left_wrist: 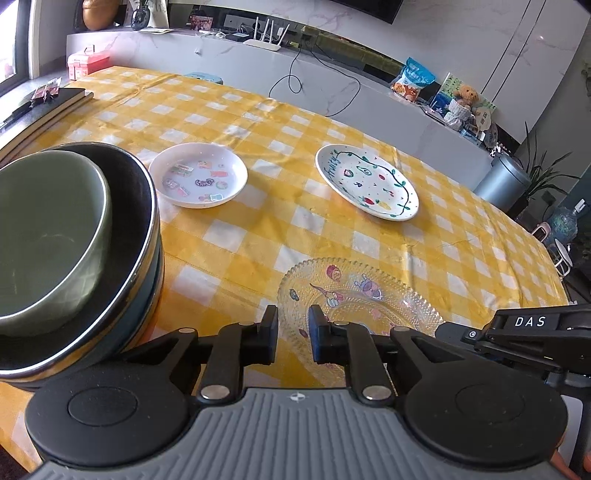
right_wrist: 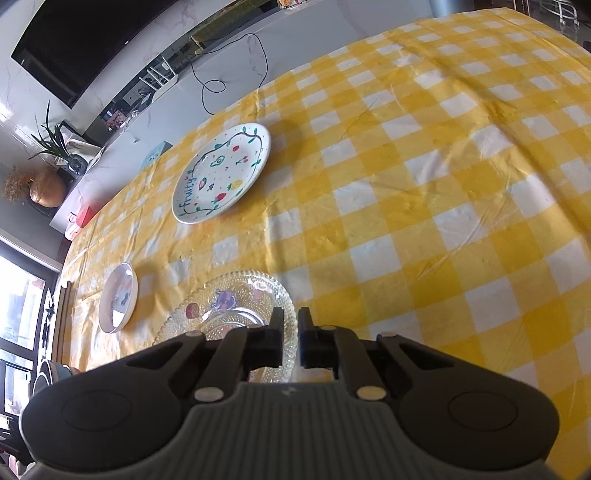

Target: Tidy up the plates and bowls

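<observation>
The right gripper [right_wrist: 290,341] stood clamped on the near rim of the clear glass plate [right_wrist: 236,306], one finger over the rim and one outside it, with only a narrow gap between the jaws. The left gripper [left_wrist: 293,338] hung at the opposite edge of the same plate [left_wrist: 360,291], its jaws narrowed with the rim lying between them; whether the pads pressed on the glass could not be told. The plate — beaded along its border and printed with cartoon figures — rested on the yellow-and-white checked tablecloth [left_wrist: 258,236]. Just beside the left gripper, at the table's near left, a green bowl [left_wrist: 48,236] sat nested inside a dark bowl [left_wrist: 136,229]. Farther out lay a small white plate [left_wrist: 199,179] with sticker-like motifs and, well apart to its right, a white fruit-patterned plate [left_wrist: 365,182]. Beyond the table ran a grey counter [left_wrist: 221,55] — a white router [left_wrist: 266,35] stood on it.
</observation>
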`<state>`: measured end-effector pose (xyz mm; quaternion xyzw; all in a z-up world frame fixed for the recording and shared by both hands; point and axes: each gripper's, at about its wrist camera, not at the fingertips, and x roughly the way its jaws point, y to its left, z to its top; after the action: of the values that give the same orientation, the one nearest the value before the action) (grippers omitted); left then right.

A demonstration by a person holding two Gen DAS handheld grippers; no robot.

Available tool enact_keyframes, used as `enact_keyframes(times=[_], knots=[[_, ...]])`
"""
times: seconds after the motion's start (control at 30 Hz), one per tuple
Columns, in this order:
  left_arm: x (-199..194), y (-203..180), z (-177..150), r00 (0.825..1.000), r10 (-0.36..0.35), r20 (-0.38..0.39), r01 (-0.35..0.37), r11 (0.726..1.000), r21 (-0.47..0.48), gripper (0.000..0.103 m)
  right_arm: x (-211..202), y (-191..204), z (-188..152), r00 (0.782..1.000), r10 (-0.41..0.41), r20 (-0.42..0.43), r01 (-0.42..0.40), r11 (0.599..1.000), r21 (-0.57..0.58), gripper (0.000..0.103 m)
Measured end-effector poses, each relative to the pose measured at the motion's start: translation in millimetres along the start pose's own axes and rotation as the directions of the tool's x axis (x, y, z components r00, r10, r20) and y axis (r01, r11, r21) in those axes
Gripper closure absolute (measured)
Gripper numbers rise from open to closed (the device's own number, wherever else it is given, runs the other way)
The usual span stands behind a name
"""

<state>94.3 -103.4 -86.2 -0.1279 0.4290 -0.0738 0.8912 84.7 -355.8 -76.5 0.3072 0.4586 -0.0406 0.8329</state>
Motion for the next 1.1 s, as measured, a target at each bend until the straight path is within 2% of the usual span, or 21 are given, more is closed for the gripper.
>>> enact_keyframes(times=[0.63, 1.1], knots=[[-51, 19, -28, 0.999, -0.052, 0.0, 0.052, 0.998, 0.028, 0.085, -50, 4, -65, 0.999, -0.034, -0.014, 0.034, 0.999, -0.012, 0.098], [-40, 30, -41, 0.994, -0.036, -0.102, 0.043, 0.997, 0.068, 0.085, -47, 8, -91, 0.993, -0.111, -0.033, 0.109, 0.993, -0.049, 0.097]])
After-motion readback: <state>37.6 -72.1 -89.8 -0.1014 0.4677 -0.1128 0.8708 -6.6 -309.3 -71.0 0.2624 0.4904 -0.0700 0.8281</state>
